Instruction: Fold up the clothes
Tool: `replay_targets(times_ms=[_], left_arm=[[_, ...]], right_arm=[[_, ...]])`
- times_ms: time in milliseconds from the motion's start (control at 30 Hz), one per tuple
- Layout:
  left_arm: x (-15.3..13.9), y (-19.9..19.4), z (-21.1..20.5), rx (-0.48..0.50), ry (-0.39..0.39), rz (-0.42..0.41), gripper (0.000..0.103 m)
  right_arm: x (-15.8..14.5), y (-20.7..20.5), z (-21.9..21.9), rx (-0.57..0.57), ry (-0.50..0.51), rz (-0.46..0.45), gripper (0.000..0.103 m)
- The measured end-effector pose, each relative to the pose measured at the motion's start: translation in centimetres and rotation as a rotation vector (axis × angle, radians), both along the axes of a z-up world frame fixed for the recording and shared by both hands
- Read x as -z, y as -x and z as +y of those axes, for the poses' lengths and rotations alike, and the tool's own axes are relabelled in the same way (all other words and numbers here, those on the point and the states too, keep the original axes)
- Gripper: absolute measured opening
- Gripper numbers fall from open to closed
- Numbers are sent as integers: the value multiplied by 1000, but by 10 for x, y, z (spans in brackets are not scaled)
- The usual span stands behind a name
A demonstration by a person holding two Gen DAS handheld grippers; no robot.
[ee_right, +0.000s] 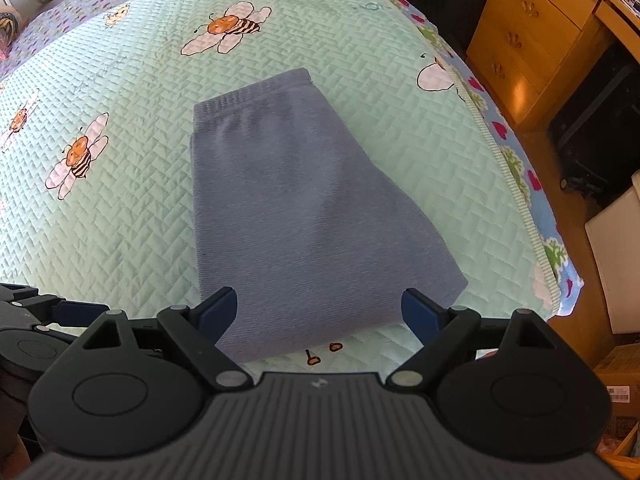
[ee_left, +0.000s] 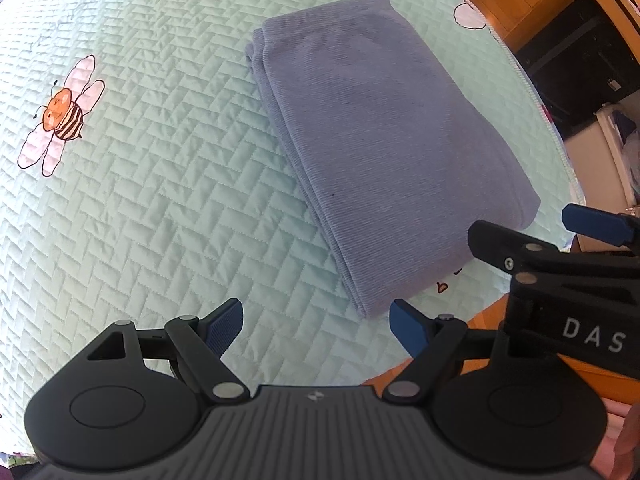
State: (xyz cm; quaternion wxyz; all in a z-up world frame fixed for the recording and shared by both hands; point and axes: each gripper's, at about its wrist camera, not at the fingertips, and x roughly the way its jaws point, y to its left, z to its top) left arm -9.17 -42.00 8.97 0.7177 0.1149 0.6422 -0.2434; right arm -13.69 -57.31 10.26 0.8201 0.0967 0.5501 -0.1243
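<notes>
A blue ribbed garment (ee_left: pixel 380 140) lies folded into a neat stack on the mint quilted bedspread (ee_left: pixel 140 200). In the right wrist view the same garment (ee_right: pixel 300 208) shows its elastic waistband at the far end. My left gripper (ee_left: pixel 316 326) hovers open just short of the garment's near corner, holding nothing. My right gripper (ee_right: pixel 320 312) is open too, above the garment's near edge, with no cloth between its blue pads. The right gripper (ee_left: pixel 560 240) also shows at the right edge of the left wrist view.
The bedspread (ee_right: pixel 120 220) carries printed bees (ee_right: pixel 78 156). A wooden chest of drawers (ee_right: pixel 528 32) stands beyond the bed's right side, with a dark case (ee_right: pixel 596 132) and a white box (ee_right: pixel 620 264) on the floor there. The bed edge (ee_right: pixel 532 232) runs close to the garment's right.
</notes>
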Motion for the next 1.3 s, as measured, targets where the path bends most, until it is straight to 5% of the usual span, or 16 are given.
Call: replay_targets(times_ms=[733,1067,1300], left_arm=[[18,-4,6,-13,15,74,83],[32,-15,24,-54,26,123,83],[21,-25,57,-95,84,59,83]], right_arm=[[8,4,-7,40,-61,-21,90],[23,11,-17,108,-199,-49,90],[28,15,-10,160,-331,-136,90]])
